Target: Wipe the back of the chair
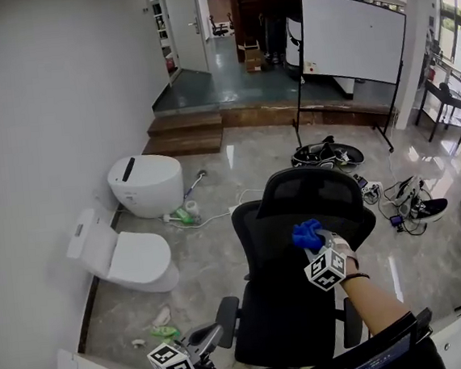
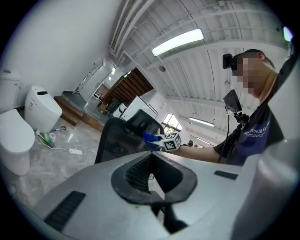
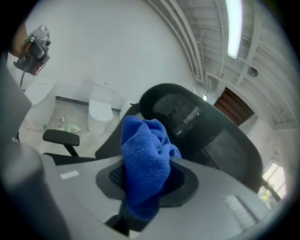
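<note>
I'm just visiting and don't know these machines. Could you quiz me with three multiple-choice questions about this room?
1. The white toilets stand: A) along the wall, left of the chair; B) on the chair; C) stacked up.
2. The cloth is: A) red; B) blue; C) yellow.
3. The right tongs are: A) empty; B) gripping the chair; C) shut on the cloth.
Answers: A, the head view shows them lining the left wall; B, it looks bright blue; C, the cloth sits bunched between them.
</note>
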Available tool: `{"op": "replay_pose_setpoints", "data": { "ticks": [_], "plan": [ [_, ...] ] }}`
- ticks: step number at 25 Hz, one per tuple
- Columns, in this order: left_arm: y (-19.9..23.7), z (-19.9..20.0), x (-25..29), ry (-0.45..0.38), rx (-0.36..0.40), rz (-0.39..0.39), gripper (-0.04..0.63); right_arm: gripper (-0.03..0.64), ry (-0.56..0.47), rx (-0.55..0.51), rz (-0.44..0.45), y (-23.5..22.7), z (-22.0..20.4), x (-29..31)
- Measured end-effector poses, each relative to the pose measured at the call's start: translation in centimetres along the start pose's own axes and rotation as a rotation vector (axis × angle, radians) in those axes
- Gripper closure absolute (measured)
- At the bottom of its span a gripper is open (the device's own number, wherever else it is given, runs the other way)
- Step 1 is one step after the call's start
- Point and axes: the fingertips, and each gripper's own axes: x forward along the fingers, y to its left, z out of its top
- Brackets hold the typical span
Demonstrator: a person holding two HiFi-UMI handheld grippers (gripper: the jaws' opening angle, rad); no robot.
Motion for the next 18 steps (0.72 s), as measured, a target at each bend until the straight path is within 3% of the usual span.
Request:
{"op": "replay_pose_setpoints", "data": {
  "ticks": [4, 9, 13, 18],
  "plan": [
    [2.5, 0.0, -4.7, -0.008, -0.009, 0.101, 0.589, 0.494, -0.089, 0.000, 0.088, 6.3, 7.5, 7.1],
    [6.5, -0.1, -11.6, -0.021, -0.036, 0.238, 0.589, 0.494, -0.189, 0.069, 0.040, 9.4, 14.6, 13.3],
    [8.2, -0.8, -14.1, -0.020, -0.061, 0.295, 0.589, 0.493, -0.221, 0.123, -0.029, 9.1, 16.2, 15.4],
    [8.4, -1.0, -13.9, -0.003, -0.049, 0.284, 0.589, 0.492, -0.203, 0.139, -0.081, 6.9, 14.2, 15.9]
  ]
}}
